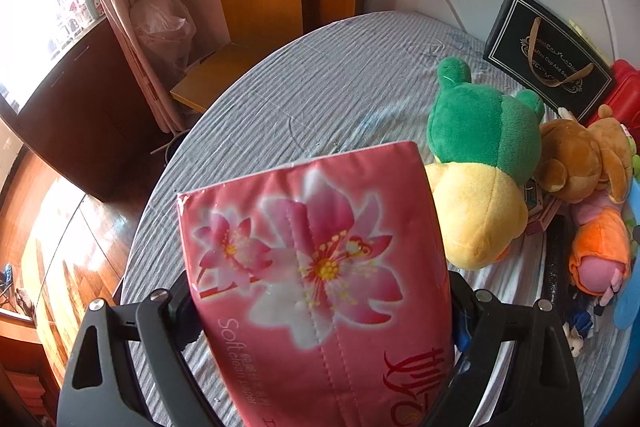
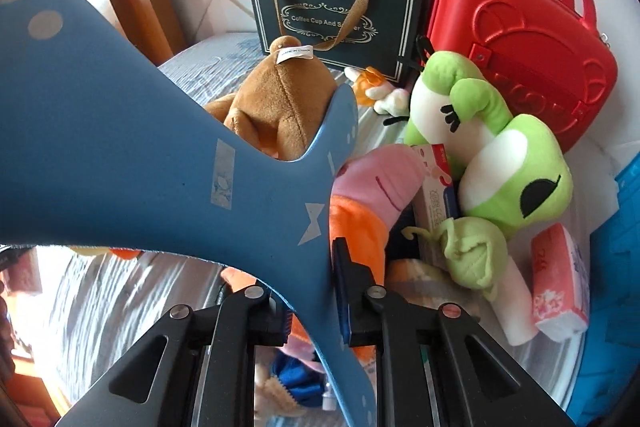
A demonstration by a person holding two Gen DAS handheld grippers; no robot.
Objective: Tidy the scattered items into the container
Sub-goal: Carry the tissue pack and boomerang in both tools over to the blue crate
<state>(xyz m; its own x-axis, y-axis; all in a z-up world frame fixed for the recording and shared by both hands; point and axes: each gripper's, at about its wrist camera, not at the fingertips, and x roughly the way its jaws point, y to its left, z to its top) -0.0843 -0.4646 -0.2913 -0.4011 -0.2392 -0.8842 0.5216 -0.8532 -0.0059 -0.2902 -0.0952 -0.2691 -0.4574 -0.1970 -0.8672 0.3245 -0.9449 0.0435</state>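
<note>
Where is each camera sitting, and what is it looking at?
Left wrist view: sits on the left tongs, looking down over the striped tablecloth; the tongs' black fingers hold a pink tissue pack.
Right wrist view: sits on the right tongs, facing the toy pile; its fingers pinch a flat blue thing.
Both views share the black gift bag and the brown teddy.

My left tongs [image 1: 320, 327] and right tongs [image 2: 316, 311] look alike: matte black linkage arms with triangular cut-outs, round silver screws at the pivots, grey outer plates, and blue ribbed pads on the inner fingers [image 2: 340, 267].
</note>
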